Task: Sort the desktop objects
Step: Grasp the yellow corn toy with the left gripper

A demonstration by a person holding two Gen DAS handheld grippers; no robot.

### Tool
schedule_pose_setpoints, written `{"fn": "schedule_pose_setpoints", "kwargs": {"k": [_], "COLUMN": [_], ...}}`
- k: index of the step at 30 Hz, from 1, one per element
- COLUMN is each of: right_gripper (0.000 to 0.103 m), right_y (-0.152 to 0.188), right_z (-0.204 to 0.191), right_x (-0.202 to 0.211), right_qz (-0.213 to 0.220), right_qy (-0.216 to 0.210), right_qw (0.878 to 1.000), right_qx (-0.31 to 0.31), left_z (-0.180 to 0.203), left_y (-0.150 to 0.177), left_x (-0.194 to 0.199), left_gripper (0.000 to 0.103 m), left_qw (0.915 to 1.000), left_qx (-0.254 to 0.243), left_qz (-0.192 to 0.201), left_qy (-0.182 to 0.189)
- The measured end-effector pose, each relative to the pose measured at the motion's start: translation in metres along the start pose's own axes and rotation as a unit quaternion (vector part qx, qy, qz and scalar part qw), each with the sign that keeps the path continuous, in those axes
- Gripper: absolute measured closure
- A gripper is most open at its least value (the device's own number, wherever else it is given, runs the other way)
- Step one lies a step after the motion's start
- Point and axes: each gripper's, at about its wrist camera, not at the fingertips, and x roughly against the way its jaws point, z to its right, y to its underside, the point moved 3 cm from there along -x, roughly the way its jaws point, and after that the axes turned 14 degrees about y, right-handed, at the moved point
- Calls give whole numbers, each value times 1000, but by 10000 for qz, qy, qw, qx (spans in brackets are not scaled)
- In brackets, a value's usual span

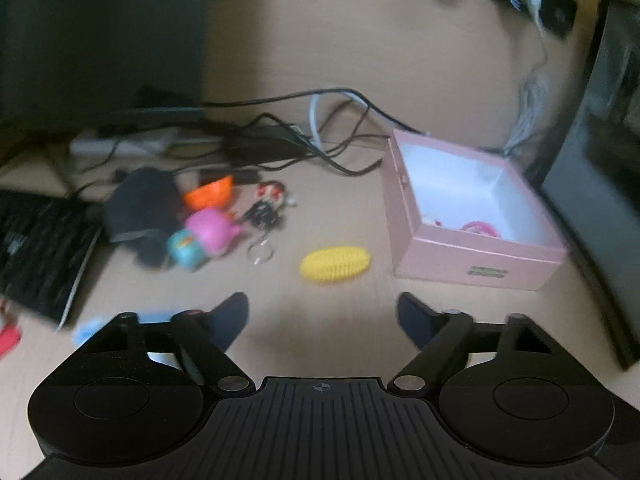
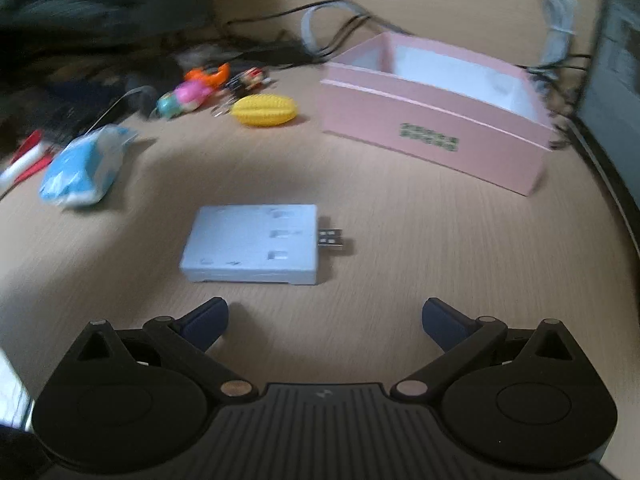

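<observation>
While I look through the left wrist view, my left gripper [image 1: 323,320] stands with jaws apart and empty over bare wood-grain desk [image 1: 340,360]; the ribbed yellow toy [image 1: 335,263] lies just ahead, beside the pink box [image 1: 472,256]. Its rounded, knobbed shape could roll out of a careless pinch. Through the right wrist view, my right gripper [image 2: 325,322] is likewise spread and empty, near the flat white plug adapter [image 2: 252,244]; its smooth, hard shell risks sliding on the desk.
</observation>
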Motion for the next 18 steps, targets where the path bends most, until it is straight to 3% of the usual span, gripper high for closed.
{"fn": "schedule_pose_setpoints", "kwargs": {"k": [3, 6, 10, 14, 18], "right_gripper": [0, 0, 0, 0, 0], "right_y": [-2, -1, 5, 9, 9], "right_z": [6, 14, 27, 42, 49], "right_x": [13, 30, 35, 31, 27], "right_qz": [252, 620, 662, 502, 474], "right_qy": [-114, 85, 456, 560, 532], "right_qw": [9996, 9980, 9967, 9972, 9974], "right_qx": [-68, 100, 137, -19, -61], "left_z": [1, -2, -2, -3, -1], "left_y": [-9, -12, -14, -12, 4], "left_x": [-39, -70, -92, -89, -62], "left_gripper": [19, 21, 35, 36, 36], "left_qw": [9998, 9989, 9983, 9984, 9990], "left_qx": [-13, 145, 166, 98, 3], "left_qz": [-161, -402, -449, -382, -354], "left_qy": [-115, -185, -319, -395, -269]}}
